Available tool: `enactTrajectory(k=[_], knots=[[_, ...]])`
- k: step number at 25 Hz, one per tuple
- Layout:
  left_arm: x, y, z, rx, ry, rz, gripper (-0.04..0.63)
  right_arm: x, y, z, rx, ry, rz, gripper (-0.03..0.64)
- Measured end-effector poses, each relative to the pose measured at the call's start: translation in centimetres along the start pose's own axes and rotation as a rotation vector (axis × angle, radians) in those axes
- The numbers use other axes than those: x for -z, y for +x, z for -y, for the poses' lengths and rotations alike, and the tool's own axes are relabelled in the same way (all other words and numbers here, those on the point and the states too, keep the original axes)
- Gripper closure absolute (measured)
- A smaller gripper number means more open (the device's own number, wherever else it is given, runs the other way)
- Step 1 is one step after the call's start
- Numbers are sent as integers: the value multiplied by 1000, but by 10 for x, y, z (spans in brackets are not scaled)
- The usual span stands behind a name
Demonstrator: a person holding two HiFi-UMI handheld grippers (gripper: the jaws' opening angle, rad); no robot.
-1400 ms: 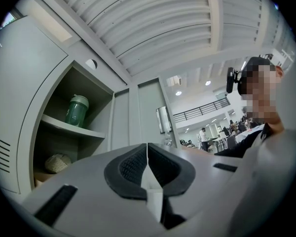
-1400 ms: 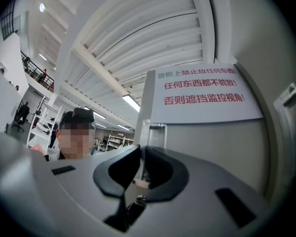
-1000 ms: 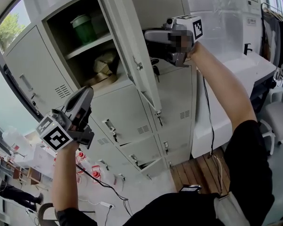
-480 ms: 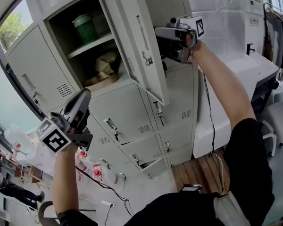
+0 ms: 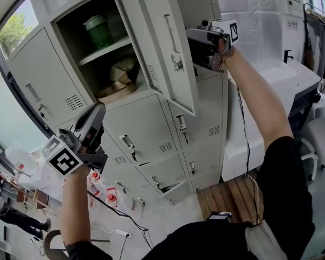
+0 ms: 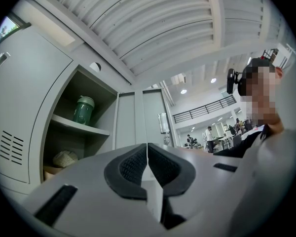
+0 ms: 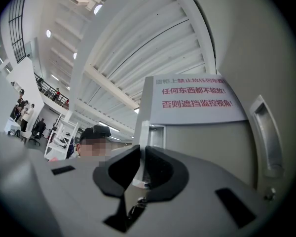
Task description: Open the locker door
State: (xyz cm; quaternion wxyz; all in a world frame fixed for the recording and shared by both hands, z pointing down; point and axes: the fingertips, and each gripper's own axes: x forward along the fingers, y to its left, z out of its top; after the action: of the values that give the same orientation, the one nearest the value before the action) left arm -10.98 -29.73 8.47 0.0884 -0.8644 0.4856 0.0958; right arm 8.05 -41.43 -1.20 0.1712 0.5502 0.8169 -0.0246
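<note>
Two grippers, one near: the right gripper (image 5: pixel 191 43), upper right of frame, pinches the free edge of the half-open locker door (image 5: pixel 162 53), whose upright length lies just left. The left gripper (image 5: pixel 96 114), clenched empty, hangs lower left.

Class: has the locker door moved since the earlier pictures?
Yes. The locker door has swung right, its free edge farther from the fixed shelf in the head view.

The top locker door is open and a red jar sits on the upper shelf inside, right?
No: the jar is green, not red, as the head view shows. The locker door is open and the jar sits on the upper shelf inside.
</note>
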Motion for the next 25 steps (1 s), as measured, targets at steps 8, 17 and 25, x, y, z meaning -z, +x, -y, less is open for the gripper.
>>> enactTrajectory(k=[8,17,25], knots=[[-1,-8,-1,-8,-5,5,575,0,-2,-1,-14,2,29,575],[-1,-17,0,-17,-14,10,575,0,-2,-2,-19,-17,41,574],[6,-19,1,-12,-38,16,575,-16,-23,4,219,-163,99,584]])
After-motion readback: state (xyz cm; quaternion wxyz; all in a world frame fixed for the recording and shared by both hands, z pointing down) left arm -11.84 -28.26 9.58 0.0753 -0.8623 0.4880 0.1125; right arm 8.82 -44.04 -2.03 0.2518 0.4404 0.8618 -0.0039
